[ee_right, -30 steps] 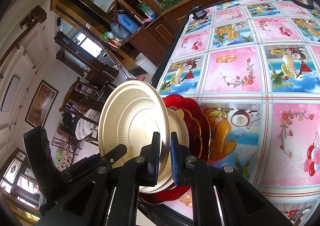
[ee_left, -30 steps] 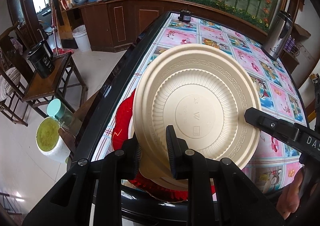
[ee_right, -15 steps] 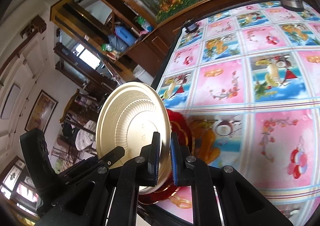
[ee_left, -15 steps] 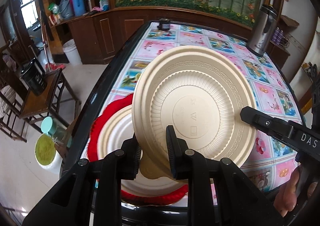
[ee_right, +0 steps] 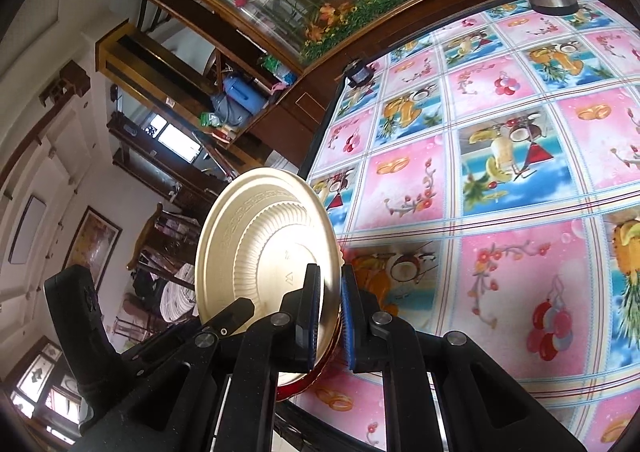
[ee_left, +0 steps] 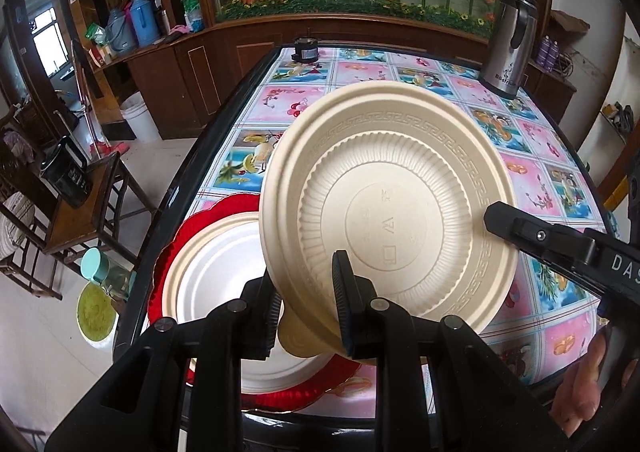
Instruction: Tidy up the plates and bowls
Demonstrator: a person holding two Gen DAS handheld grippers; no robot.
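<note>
A cream plate (ee_left: 384, 208) is held tilted above the table, its underside toward the left wrist camera. My left gripper (ee_left: 306, 304) is shut on its near rim. My right gripper (ee_right: 330, 312) is shut on the opposite rim, and one of its fingers (ee_left: 532, 236) shows at the right of the left wrist view. The same plate (ee_right: 256, 248) stands almost on edge in the right wrist view. Below it a second cream plate (ee_left: 216, 284) lies on a red plate (ee_left: 192, 224) at the table's near left corner.
The table (ee_left: 360, 72) has a pink and blue fruit-print cloth and a black rim. A steel kettle (ee_left: 508, 44) stands at the far right, a small black box (ee_left: 306, 52) at the far left edge. A stool and chairs stand on the floor to the left.
Both grippers lifted the cream plate higher and tilted it up, uncovering more of the second cream plate and the red plate below.
</note>
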